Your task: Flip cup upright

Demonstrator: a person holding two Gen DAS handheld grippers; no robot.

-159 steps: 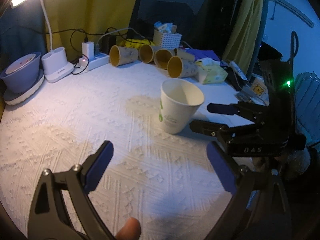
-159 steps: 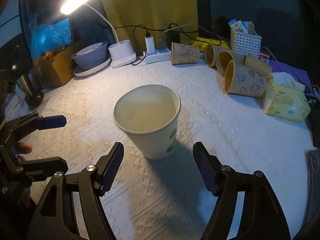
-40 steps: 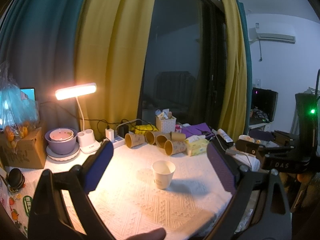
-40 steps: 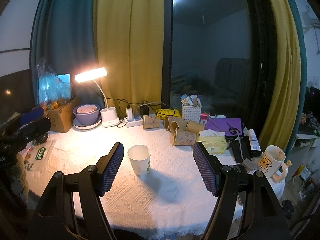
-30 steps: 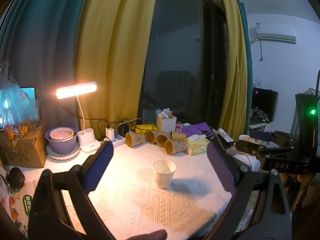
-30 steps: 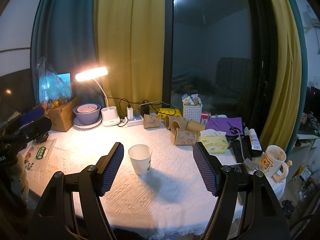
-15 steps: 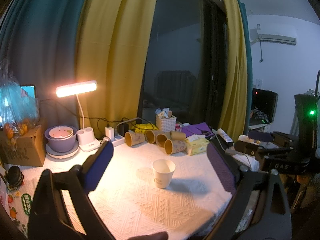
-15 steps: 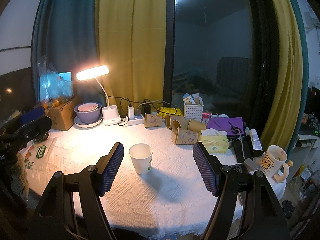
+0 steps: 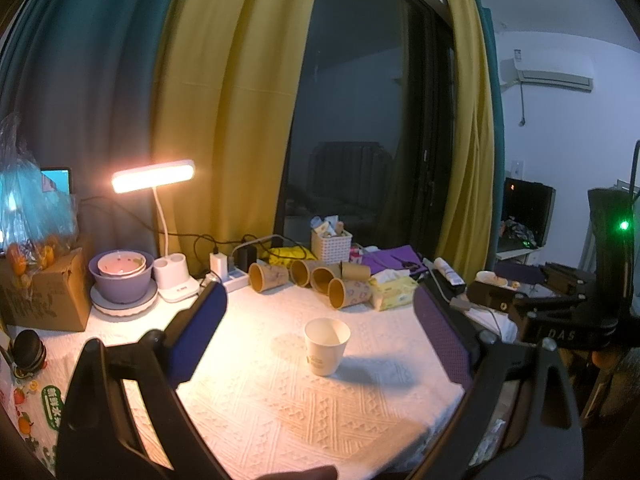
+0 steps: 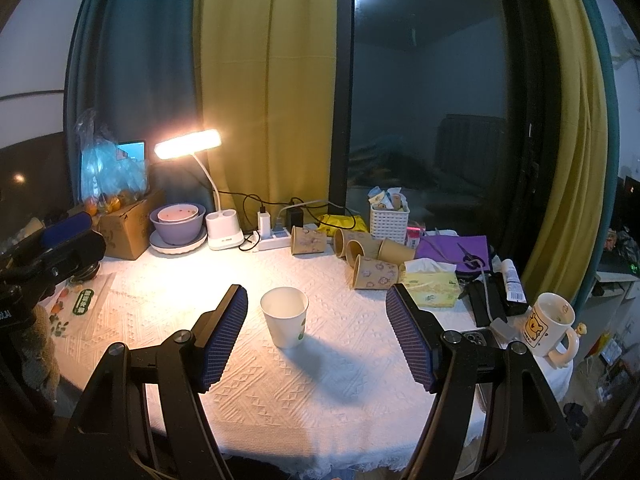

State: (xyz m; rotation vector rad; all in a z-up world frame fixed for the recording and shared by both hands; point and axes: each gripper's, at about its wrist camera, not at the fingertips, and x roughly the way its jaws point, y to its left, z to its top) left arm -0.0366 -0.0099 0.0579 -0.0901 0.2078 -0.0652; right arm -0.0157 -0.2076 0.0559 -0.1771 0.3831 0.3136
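One white paper cup point(image 10: 284, 317) stands upright, mouth up, near the middle of the bench point(image 10: 340, 376) on the white patterned cloth. Four brown paper cups point(image 10: 374, 272) lie on their sides at the back of the bench, beside one yellow tissue pack point(image 10: 430, 289). One lit desk lamp point(image 10: 188, 143), one purple bowl point(image 10: 178, 224), one white basket point(image 10: 389, 222) and one bear mug point(image 10: 550, 325) are also present.

Left claw point(image 9: 320, 338): jaws spread wide, holding nothing, touching nothing. Right claw point(image 10: 316, 336): jaws spread wide, likewise empty and clear of all items.

Both claws are held well back from the bench. The white cup appears between the fingers in each wrist view, well apart from them.
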